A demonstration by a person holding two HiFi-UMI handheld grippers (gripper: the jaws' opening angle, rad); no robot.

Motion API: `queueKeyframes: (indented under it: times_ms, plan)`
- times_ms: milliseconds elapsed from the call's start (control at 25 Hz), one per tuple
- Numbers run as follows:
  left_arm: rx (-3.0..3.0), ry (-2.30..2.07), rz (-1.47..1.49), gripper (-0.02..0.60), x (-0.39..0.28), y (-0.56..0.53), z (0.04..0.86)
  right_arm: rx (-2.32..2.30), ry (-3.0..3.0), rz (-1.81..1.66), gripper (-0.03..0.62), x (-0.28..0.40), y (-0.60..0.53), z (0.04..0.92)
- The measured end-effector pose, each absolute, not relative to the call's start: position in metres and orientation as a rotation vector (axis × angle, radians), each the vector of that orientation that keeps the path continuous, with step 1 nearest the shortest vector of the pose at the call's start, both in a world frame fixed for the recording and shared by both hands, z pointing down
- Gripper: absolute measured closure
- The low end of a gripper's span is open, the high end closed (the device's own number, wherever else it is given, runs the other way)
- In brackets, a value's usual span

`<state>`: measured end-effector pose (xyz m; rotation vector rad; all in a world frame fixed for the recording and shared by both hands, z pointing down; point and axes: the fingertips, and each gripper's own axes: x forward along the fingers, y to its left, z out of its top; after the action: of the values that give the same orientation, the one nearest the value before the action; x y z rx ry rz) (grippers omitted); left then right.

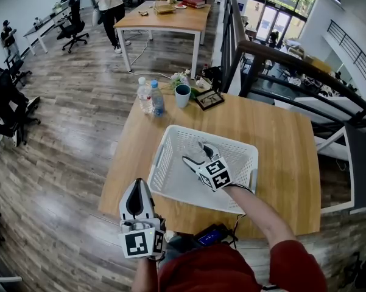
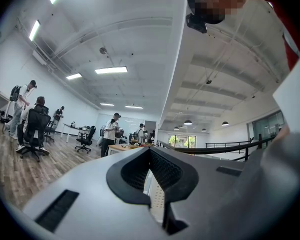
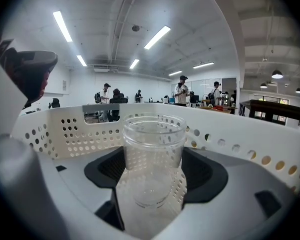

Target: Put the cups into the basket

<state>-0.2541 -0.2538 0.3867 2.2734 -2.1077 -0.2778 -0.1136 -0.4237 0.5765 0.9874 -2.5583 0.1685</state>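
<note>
- Over the wooden table [image 1: 274,145], the right forearm reaches forward and to the left, lowering the right gripper [image 1: 200,152] into the white perforated basket [image 1: 160,163], jaws aimed at its far wall.
- Its jaws pinch a clear plastic cup [image 3: 152,154] from both sides.
- The cup sits inside the basket, low between its walls. It is upright, its long axis vertical and its open mouth facing up.
- The left gripper [image 1: 137,187] is held close to the body, just off the table's near edge beside the basket's left corner. It points forward, its jaws drawn almost together with only a thin slit and nothing between them.
- A teal cup [image 1: 183,95] stands upright at the table's far edge, beside two water bottles [image 1: 151,96].
</note>
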Motion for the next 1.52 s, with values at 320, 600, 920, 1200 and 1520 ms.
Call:
queueKeyframes:
  times_ms: [320, 600, 920, 1200, 1520]
  plan:
    - [2.28, -2.099, -0.286, 0.581, -0.252, -0.2541, 0.3862, 0.973, -2.557, 0.187, 0.263, -0.1115, -0.4203, 0.5774]
    - [2.284, -2.099, -0.288, 0.581, -0.2518, -0.2534, 0.3845, 0.973, -2.542, 0.193, 0.261, -0.1092, -0.4197, 0.5804]
    - [2.286, -2.101, -0.289, 0.581, -0.2533, -0.2519, 0.3843, 0.981, -2.548, 0.198, 0.249, -0.1096, -0.4183, 0.5804]
    - [2.287, -2.103, -0.288, 0.581, -0.254, -0.251, 0.383, 0.989, -2.552, 0.209, 0.245, -0.1083, -0.4185, 0.578]
    - [2.289, -2.093, -0.3, 0.581, -0.252, -0.2504, 0.3859, 1.021, -2.559, 0.201, 0.244, -0.1053, -0.4171, 0.574]
